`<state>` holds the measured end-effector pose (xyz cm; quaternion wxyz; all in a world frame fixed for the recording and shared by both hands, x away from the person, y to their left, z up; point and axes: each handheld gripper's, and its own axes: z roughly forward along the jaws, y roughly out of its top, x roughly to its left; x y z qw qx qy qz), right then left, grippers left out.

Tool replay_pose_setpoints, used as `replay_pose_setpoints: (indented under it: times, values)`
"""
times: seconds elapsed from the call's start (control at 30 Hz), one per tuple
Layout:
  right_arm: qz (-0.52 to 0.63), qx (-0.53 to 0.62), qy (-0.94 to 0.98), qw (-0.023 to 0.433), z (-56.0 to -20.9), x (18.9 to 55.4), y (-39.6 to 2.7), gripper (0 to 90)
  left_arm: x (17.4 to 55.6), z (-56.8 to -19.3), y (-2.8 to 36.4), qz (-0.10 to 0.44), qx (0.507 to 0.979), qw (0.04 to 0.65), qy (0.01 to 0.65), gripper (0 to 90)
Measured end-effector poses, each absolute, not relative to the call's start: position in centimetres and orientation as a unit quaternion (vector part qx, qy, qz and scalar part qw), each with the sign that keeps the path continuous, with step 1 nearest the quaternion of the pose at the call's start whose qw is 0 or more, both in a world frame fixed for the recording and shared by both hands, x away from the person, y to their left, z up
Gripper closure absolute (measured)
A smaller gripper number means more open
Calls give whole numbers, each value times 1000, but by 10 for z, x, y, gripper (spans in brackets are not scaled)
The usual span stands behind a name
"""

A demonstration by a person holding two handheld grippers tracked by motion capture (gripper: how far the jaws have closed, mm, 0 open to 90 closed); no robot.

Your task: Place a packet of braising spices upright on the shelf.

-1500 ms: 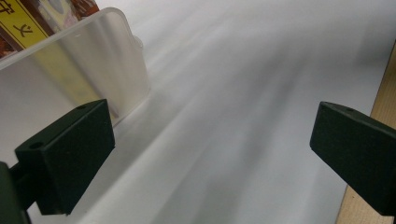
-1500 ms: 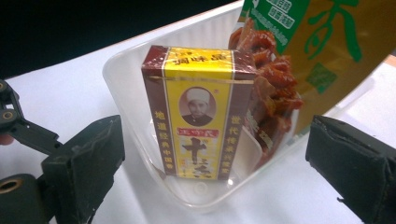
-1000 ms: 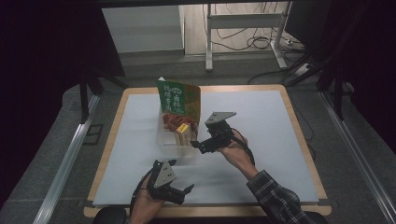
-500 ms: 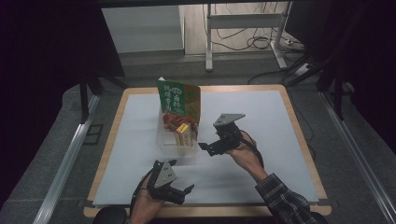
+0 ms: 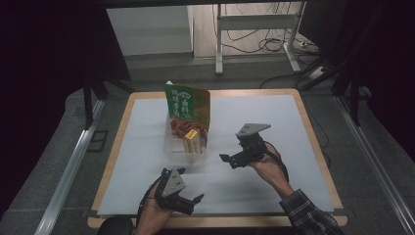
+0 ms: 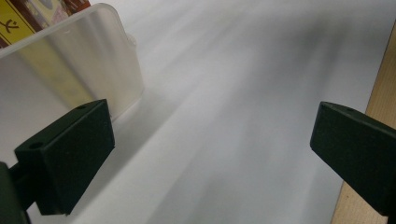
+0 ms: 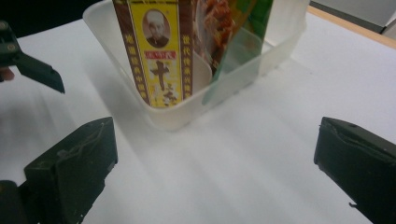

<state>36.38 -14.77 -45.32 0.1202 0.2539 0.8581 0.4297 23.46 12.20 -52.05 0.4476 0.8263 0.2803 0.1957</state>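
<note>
Now both my grippers, left [image 5: 188,201] and right [image 5: 230,159], stand wide open and empty; bumping the light tub [image 5: 188,147] at centre could topple its tall packets [image 7: 156,51].

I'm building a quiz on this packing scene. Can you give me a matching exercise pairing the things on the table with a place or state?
1. clear plastic tub
2. green packet
3. yellow box
4. right gripper

a. open and empty, right of the tub
b. tallest thing standing in the tub
c. bears a printed portrait
d. stands on the white mat

Pairs: 1-d, 2-b, 3-c, 4-a
</note>
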Motion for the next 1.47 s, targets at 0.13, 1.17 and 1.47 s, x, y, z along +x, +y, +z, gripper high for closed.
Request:
replay_pose_setpoints:
  times: [0.13,1.17,1.47]
  values:
    - [428,258,858,119,-455,361,-155,0,235,-520,122,196,825,449,282,0]
    - [395,312,851,152,-494,328,-240,0,235,-521,121,194,827,447,282,0]
    - [381,329,853,139,-506,331,-248,0,237,-522,121,194,830,439,284,0]
